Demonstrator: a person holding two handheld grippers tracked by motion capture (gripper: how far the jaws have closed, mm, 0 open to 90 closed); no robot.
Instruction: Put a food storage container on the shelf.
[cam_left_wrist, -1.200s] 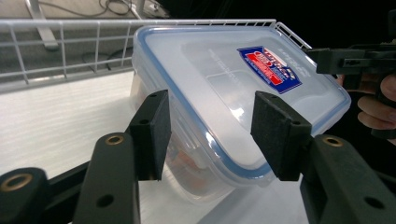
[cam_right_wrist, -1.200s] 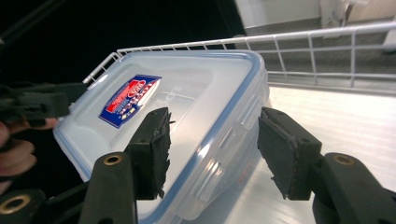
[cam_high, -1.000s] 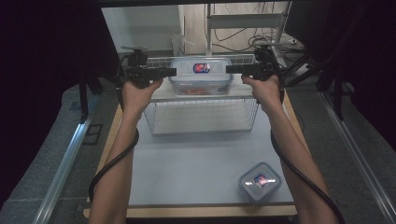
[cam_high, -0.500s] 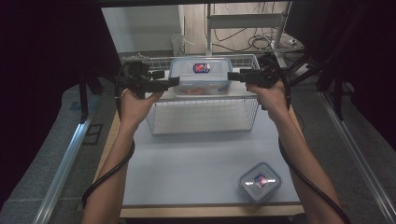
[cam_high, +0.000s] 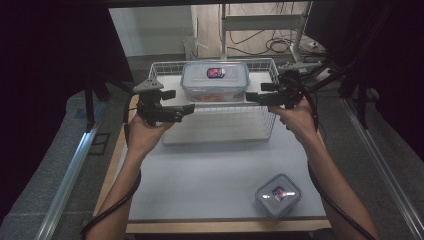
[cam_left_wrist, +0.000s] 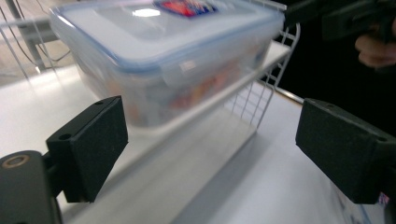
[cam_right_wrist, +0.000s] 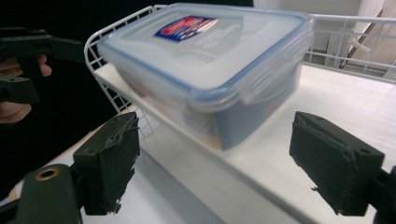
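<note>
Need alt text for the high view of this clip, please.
A person holds the left gripper and right gripper, both open, on either side of a large lidded container resting on a white wire rack. A smaller lidded container sits near the table's front right corner.

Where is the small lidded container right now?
In the high view, the small container sits on the table's near right corner, beside the person's right forearm.
</note>
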